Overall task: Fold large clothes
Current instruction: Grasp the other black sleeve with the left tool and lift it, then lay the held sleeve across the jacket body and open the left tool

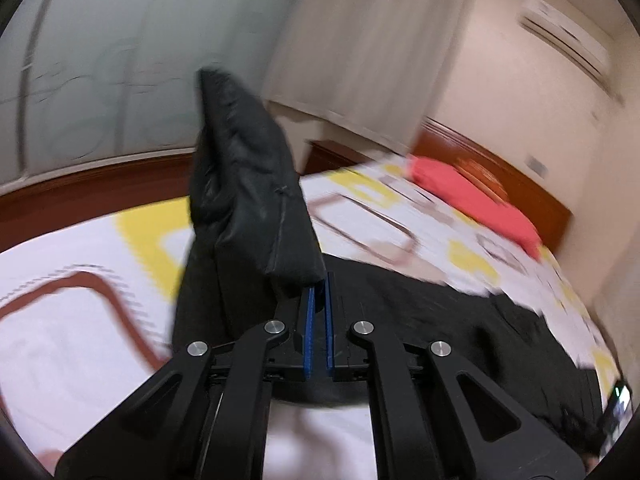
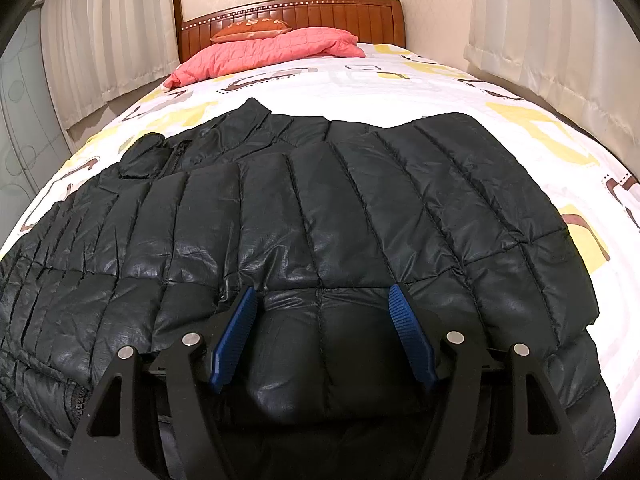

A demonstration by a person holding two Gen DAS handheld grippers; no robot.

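A black quilted puffer jacket (image 2: 312, 208) lies spread across the bed, collar toward the headboard. My right gripper (image 2: 322, 296) is open, its blue pads low over the jacket's near part with a puffy fold between them. My left gripper (image 1: 319, 286) is shut on a black sleeve (image 1: 244, 168) of the jacket and holds it lifted, standing up above the bed; the rest of the jacket (image 1: 440, 320) lies below it. The left wrist view is blurred by motion.
The bed has a white sheet (image 2: 360, 80) with yellow and brown shapes. A pink folded quilt (image 2: 272, 50) and orange cushion (image 2: 252, 26) lie by the wooden headboard (image 2: 320, 10). Curtains (image 2: 112, 28) hang on both sides. A wardrobe (image 1: 120, 60) stands beside the bed.
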